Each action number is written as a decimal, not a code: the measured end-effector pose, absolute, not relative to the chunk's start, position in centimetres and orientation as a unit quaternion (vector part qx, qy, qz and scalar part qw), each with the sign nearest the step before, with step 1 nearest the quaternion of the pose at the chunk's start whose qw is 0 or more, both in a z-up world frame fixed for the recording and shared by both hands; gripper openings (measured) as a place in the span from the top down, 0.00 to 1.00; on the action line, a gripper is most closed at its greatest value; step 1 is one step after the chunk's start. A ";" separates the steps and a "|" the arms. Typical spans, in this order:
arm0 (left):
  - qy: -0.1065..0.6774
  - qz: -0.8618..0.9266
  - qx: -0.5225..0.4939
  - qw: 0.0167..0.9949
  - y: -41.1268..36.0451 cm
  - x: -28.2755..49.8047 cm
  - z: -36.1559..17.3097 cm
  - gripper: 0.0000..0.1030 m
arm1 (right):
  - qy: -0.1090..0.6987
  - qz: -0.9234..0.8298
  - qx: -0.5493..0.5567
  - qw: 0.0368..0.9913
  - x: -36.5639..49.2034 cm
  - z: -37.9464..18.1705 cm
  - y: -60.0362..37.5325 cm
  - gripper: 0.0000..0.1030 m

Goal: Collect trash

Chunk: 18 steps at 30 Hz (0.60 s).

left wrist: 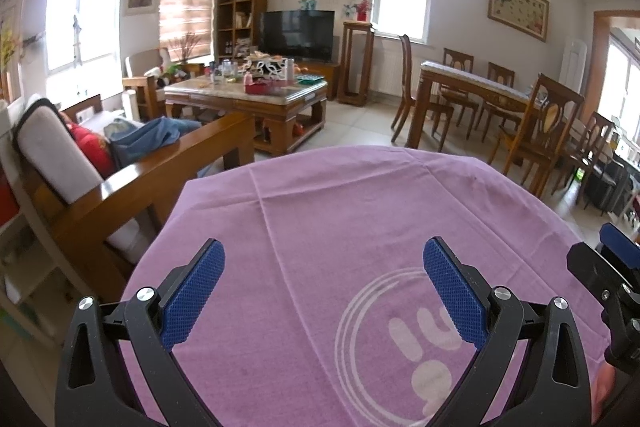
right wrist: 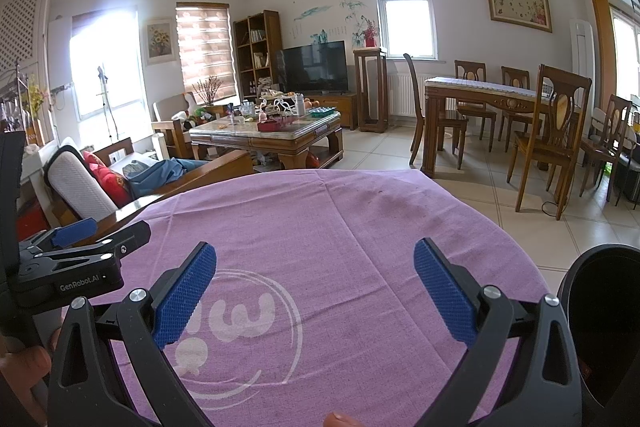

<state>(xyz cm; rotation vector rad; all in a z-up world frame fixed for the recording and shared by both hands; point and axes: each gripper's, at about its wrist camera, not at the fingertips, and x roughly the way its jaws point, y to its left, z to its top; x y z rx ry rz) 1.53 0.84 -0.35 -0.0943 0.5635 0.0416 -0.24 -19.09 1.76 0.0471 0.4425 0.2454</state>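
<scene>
A lived-in home, living room and dining area in one. Far off stands a television (right wrist: 313, 67) beside a wooden bookshelf (right wrist: 256, 55); a cluttered coffee table (right wrist: 266, 137) sits before it. A wooden sofa (left wrist: 132, 163) lies left, a dining table (right wrist: 480, 95) with chairs right, and framed pictures hang on the walls.

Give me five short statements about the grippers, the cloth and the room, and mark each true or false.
1. The left gripper is open and holds nothing. True.
2. The right gripper is shut on a piece of trash. False: its fingers are apart and empty.
3. The purple cloth bears a white circular logo. True.
4. The television shows a bright picture. False: its screen is dark.
5. A dark bin opening sits at the right edge of the right wrist view. True.
</scene>
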 end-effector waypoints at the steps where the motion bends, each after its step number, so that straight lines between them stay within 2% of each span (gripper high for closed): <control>1: 0.278 0.020 -0.047 0.959 0.8 1.5 -0.4 0.05 | 0.219 0.121 0.023 0.968 -0.1 1.9 -19.0 0.05; 18: 0.278 0.021 -0.047 0.959 0.7 1.5 -0.4 0.05 | 0.220 0.121 0.023 0.968 -0.2 1.7 -19.0 0.05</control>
